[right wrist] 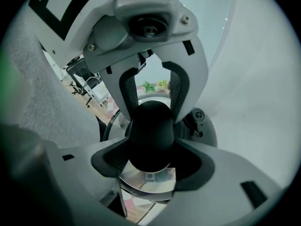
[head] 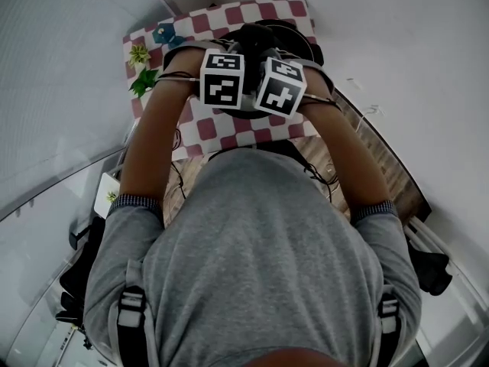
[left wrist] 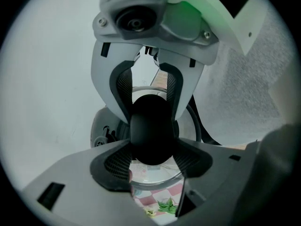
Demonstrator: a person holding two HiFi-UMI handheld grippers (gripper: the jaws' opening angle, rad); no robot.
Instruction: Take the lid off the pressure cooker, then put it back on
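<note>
The lid's black knob (left wrist: 153,128) (right wrist: 150,135) is clamped from two opposite sides. My left gripper (left wrist: 153,155) is shut on it from one side, and my right gripper (right wrist: 150,166) is shut on it from the other. Below the knob shows the shiny lid (left wrist: 155,175) (right wrist: 146,180), with a small valve (right wrist: 200,119) on its grey dome. In the head view both marker cubes sit side by side, left gripper (head: 223,79) and right gripper (head: 281,87), over the dark pressure cooker (head: 263,37). The cubes and arms hide whether the lid rests on the pot.
A small table with a red-and-white checked cloth (head: 206,128) carries the cooker. Green and blue paper decorations (head: 145,67) lie at its left end. White walls close in on both sides, with wooden floor (head: 382,159) to the right and office chairs (right wrist: 87,84) beyond.
</note>
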